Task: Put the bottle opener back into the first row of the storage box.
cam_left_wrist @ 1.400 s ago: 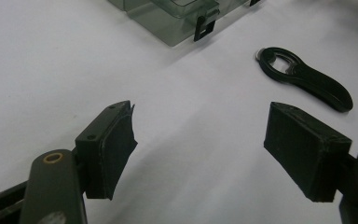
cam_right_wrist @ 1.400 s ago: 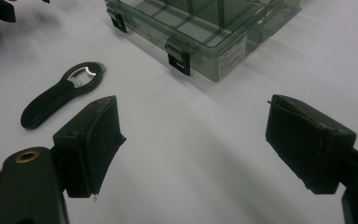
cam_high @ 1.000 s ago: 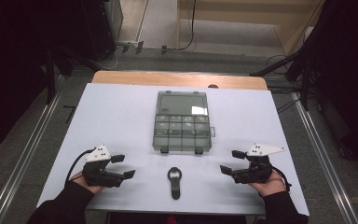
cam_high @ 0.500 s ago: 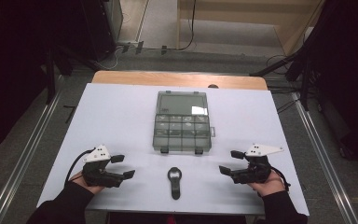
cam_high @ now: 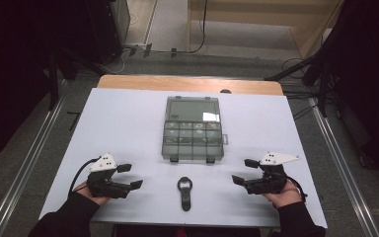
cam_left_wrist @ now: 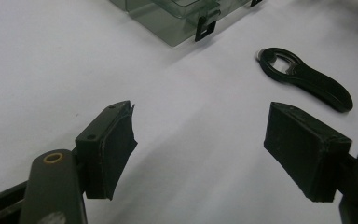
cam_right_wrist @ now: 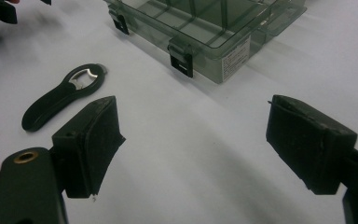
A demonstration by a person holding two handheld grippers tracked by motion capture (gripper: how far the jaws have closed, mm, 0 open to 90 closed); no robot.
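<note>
Your left gripper (cam_high: 130, 176) and right gripper (cam_high: 245, 171) both rest with jaws wide, holding nothing. The black bottle opener (cam_high: 184, 190) lies on the white table (cam_high: 123, 123) between them. Beyond it sits the closed, latched clear compartment box (cam_high: 193, 129); its contents are unclear.

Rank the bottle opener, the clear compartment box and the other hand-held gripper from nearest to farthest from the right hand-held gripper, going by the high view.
From the right hand-held gripper:
1. Bottle opener, nearest, lying on the table toward the person's left, near the front edge.
2. Compartment box, farther, ahead and to the left at mid-table, latches facing the person.
3. Left hand-held gripper, farthest, across the table beyond the opener.
</note>
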